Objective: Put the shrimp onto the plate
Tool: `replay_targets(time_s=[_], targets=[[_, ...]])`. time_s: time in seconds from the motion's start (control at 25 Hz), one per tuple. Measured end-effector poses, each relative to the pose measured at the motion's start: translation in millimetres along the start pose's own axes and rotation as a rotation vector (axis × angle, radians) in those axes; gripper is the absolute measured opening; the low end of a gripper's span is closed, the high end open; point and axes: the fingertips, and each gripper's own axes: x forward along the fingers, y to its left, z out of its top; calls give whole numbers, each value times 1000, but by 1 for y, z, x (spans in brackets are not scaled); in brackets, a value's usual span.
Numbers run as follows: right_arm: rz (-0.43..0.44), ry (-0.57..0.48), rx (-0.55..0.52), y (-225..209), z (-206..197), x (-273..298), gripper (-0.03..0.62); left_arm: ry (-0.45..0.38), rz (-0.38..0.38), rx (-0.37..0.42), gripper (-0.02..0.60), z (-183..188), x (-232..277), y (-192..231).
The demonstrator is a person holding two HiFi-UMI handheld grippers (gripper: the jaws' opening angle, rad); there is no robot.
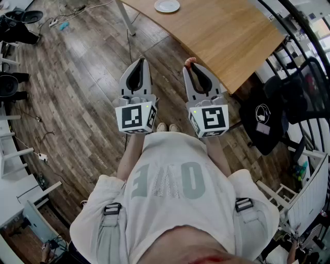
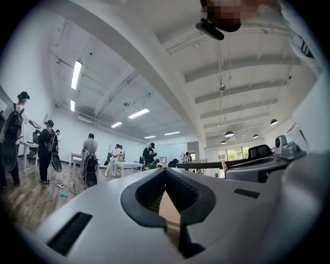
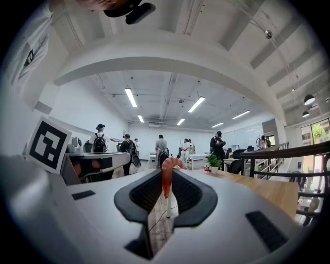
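Note:
An orange-pink shrimp point(image 3: 166, 178) stands upright between the tips of my right gripper point(image 3: 167, 171), whose jaws are shut on it. From the head view the shrimp point(image 1: 190, 61) shows as a small pink end at the tip of the right gripper point(image 1: 192, 65), held over the floor just short of the wooden table's near edge. The white plate point(image 1: 167, 5) lies far off on that table point(image 1: 221, 31), at the top of the view. My left gripper point(image 1: 139, 62) is held beside the right one, its jaws point(image 2: 165, 172) closed together with nothing in them.
A black chair point(image 1: 281, 103) with a bag on it stands right of the table corner. A railing point(image 1: 304, 56) runs along the right. Cables and desk edges line the floor at left. Several people stand at far tables. A small potted plant point(image 3: 213, 162) sits on the wooden table.

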Motion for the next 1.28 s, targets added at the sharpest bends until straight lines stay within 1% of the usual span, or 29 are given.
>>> replay_targets(time_s=[0.2,0.36,0.6,0.84,1.0,1.28], targets=[[-10,2,0,2,2,-1,66,-11,2,-5,9,5,-3,4],[2,5,-4,8,1,2,66,-14,-4,-8,9,5,-3,8],[-4,-17,38,14,1,5,66,-13,-6,-14,9,5,-4,19],[-11,-2,16,23,-1,13,66,-12,-14,-20,9,3,-4,31],[-19,14,37,32,-5,24,66,-9,-10,-29,9,0,-6,46],[-31,46,33,58,-8,49,66,-9,-17,-49,9,0,-11,82]])
